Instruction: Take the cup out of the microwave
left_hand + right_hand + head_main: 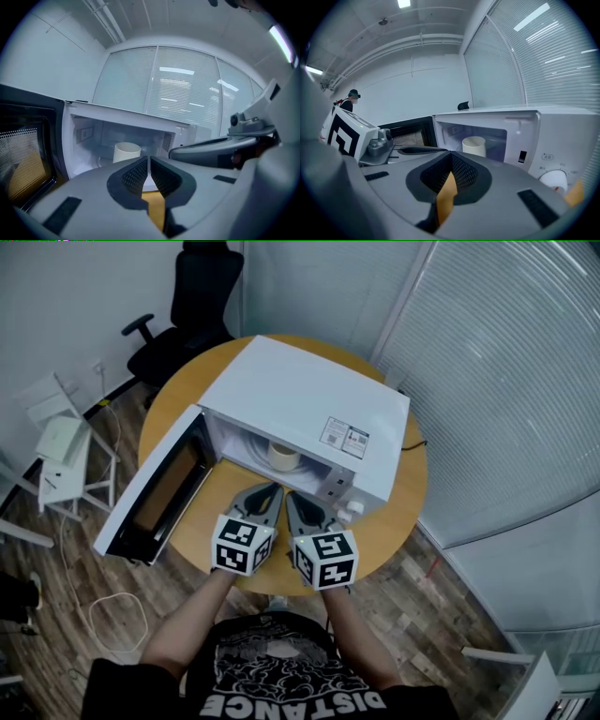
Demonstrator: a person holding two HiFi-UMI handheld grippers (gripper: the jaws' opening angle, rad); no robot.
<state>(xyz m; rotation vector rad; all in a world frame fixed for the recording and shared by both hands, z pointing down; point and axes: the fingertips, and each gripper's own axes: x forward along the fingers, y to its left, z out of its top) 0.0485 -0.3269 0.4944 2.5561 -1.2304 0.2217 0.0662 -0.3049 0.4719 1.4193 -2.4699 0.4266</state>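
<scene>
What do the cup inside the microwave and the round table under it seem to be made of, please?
Cup: probably ceramic or stiff paper. It is cream and matte with a plain wall, and shows no gloss to settle it.
Table: wood or wood-look laminate. It has a warm honey tone and a smooth, even top, with grain too faint to tell which.

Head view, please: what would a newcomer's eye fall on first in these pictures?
The white microwave on the round wooden table stands out first, with its door swung wide open to the left. Inside its cavity stands a pale cup. Just in front of the opening, the left gripper and the right gripper sit side by side, each with its jaws together and empty.
</scene>
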